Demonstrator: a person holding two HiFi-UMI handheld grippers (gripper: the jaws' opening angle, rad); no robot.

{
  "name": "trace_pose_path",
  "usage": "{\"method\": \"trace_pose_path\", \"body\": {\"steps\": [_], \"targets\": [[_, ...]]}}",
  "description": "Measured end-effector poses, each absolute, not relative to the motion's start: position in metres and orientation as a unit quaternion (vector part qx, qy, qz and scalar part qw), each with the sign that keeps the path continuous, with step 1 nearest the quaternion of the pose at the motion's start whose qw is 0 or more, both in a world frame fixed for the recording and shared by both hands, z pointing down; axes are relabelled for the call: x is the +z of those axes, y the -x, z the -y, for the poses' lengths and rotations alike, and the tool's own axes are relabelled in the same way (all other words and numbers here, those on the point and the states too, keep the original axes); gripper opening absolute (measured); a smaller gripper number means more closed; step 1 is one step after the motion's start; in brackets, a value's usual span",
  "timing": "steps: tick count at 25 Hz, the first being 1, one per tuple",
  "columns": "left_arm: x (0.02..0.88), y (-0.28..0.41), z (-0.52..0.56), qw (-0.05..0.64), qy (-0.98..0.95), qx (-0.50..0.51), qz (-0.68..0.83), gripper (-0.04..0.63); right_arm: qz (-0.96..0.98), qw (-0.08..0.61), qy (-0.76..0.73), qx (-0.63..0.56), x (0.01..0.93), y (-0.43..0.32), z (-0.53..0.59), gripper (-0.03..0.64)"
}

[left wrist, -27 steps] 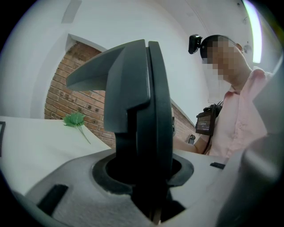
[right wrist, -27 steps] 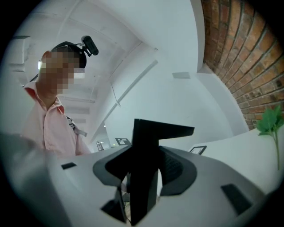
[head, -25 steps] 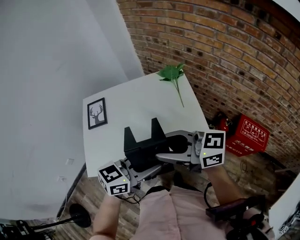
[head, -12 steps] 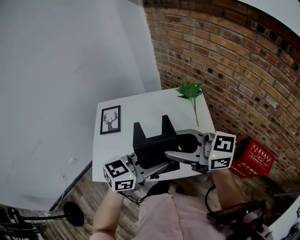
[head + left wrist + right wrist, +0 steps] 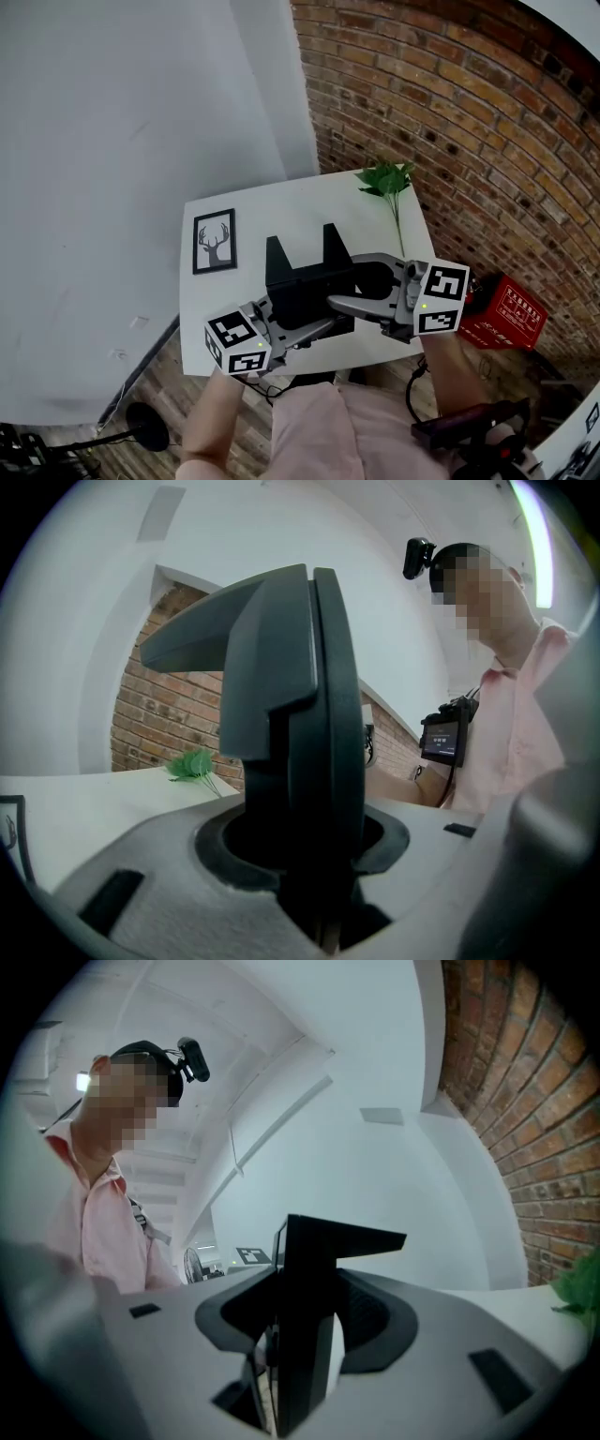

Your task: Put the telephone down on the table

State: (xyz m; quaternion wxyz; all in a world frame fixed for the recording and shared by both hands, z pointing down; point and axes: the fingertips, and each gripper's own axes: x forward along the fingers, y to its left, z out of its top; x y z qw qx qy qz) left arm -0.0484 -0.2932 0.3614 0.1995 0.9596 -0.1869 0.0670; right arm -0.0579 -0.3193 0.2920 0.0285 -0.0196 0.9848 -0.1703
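The black telephone (image 5: 302, 281), a blocky body with two upright prongs, is over the near half of the white table (image 5: 281, 202). My left gripper (image 5: 314, 328) comes in from the lower left and is shut on the phone's near side. My right gripper (image 5: 352, 292) reaches in from the right and is shut on its right side. In the left gripper view the telephone (image 5: 300, 742) stands upright between the jaws and fills the middle. In the right gripper view the telephone (image 5: 309, 1297) appears edge-on, clamped. I cannot tell whether its base touches the tabletop.
A framed deer picture (image 5: 214, 241) lies at the table's left side. A green leafy sprig (image 5: 386, 178) lies at the far right corner. A brick wall runs along the right, with a red crate (image 5: 502, 314) on the floor below it. A white wall borders the left.
Both grippers have carried the telephone farther in over the table, away from its near edge. Their hold on it looks the same.
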Motion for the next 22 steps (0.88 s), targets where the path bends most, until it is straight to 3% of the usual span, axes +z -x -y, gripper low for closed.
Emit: {"method": "trace_pose_path", "body": {"steps": [22], "targets": [[0.477, 0.075, 0.345, 0.339, -0.928, 0.06, 0.142, 0.167, -0.951, -0.026, 0.076, -0.299, 0.418, 0.088, 0.389, 0.201]]}}
